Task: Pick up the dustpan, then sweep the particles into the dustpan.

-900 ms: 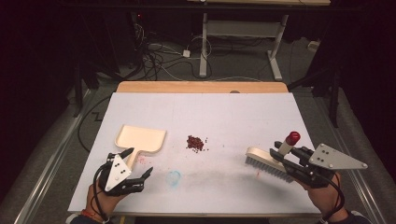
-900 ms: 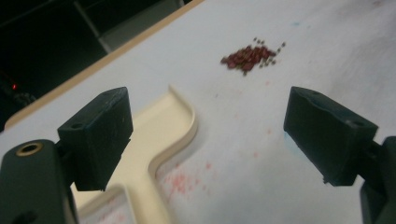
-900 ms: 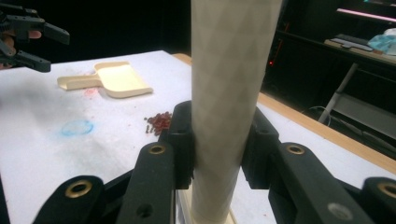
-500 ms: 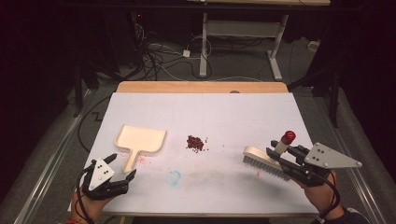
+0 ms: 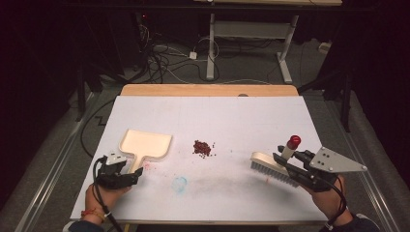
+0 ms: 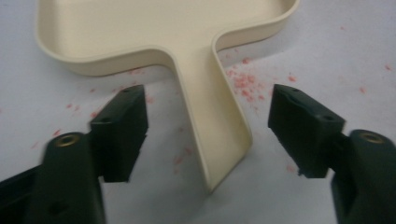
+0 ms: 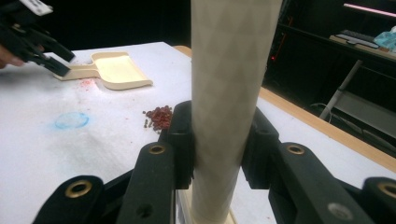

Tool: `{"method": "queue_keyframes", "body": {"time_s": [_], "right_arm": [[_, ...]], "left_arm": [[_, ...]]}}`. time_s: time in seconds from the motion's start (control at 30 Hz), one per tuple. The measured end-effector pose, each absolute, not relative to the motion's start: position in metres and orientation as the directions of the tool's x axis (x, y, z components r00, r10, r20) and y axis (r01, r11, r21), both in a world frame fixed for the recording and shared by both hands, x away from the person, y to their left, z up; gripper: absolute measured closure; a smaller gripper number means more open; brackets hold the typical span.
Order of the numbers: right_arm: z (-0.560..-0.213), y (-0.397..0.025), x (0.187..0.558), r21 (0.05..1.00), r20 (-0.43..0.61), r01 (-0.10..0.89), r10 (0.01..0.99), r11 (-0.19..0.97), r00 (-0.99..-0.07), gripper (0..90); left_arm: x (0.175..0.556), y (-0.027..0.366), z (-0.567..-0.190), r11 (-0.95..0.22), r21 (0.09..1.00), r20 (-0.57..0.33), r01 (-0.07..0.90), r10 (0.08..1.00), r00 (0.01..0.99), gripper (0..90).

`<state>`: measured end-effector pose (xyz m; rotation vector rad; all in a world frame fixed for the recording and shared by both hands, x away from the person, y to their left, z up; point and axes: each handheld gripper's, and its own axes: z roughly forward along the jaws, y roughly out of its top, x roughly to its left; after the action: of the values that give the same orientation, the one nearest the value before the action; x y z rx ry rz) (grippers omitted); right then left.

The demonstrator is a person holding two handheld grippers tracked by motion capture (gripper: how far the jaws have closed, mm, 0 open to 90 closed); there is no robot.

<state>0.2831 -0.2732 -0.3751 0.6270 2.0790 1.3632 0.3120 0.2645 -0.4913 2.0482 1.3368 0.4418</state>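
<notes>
A cream dustpan (image 5: 145, 143) lies flat at the table's left. Its handle (image 6: 215, 126) points toward me and sits between the jaws of my left gripper (image 6: 210, 112), which is open and not touching it; the high view shows this gripper (image 5: 134, 174) at the handle's end. A small pile of red crumbs (image 5: 202, 147) lies mid-table. My right gripper (image 5: 286, 163) is shut on the red-tipped handle (image 7: 229, 93) of a cream brush (image 5: 268, 168), held above the table at the right with bristles down.
A blue smudge (image 5: 180, 184) and faint red specks mark the white tabletop (image 5: 241, 116) near the dustpan. A wooden strip (image 5: 208, 90) runs along the far edge. Cables and a desk frame lie on the floor beyond.
My left gripper drew back to the left front corner, then came forward again so its open jaws flank the dustpan handle. The right gripper and brush barely shifted.
</notes>
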Motion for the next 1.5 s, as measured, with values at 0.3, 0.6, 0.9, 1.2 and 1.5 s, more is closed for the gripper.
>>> {"method": "queue_keyframes", "body": {"time_s": [0.3, 0.6, 0.9, 1.2, 1.5], "right_arm": [[-0.376, -0.272, 0.286, 0.924, -0.197, 0.085, 0.656, 0.372, -0.729, 69.9], [-0.38, -0.266, 0.291, 0.92, -0.184, 0.1, 0.641, 0.38, -0.745, 69.9], [-0.38, -0.265, 0.296, 0.916, -0.182, 0.112, 0.648, 0.385, -0.74, 70.0], [-0.385, -0.264, 0.298, 0.91, -0.186, 0.125, 0.66, 0.395, -0.728, 70.0], [-0.388, -0.27, 0.316, 0.918, -0.154, 0.161, 0.7, 0.362, -0.697, 70.0]], "left_arm": [[0.338, 0.258, -0.498, -0.259, 0.648, -0.073, 0.716, 0.915, 0.396, 58.0], [0.343, 0.258, -0.497, -0.282, 0.644, -0.061, 0.711, 0.907, 0.416, 63.3], [0.348, 0.259, -0.491, -0.327, 0.633, -0.032, 0.702, 0.895, 0.445, 63.4], [0.341, 0.259, -0.484, -0.379, 0.632, 0.004, 0.676, 0.874, 0.486, 63.5], [0.331, 0.265, -0.464, -0.44, 0.614, -0.015, 0.655, 0.824, 0.567, 63.5]]}}
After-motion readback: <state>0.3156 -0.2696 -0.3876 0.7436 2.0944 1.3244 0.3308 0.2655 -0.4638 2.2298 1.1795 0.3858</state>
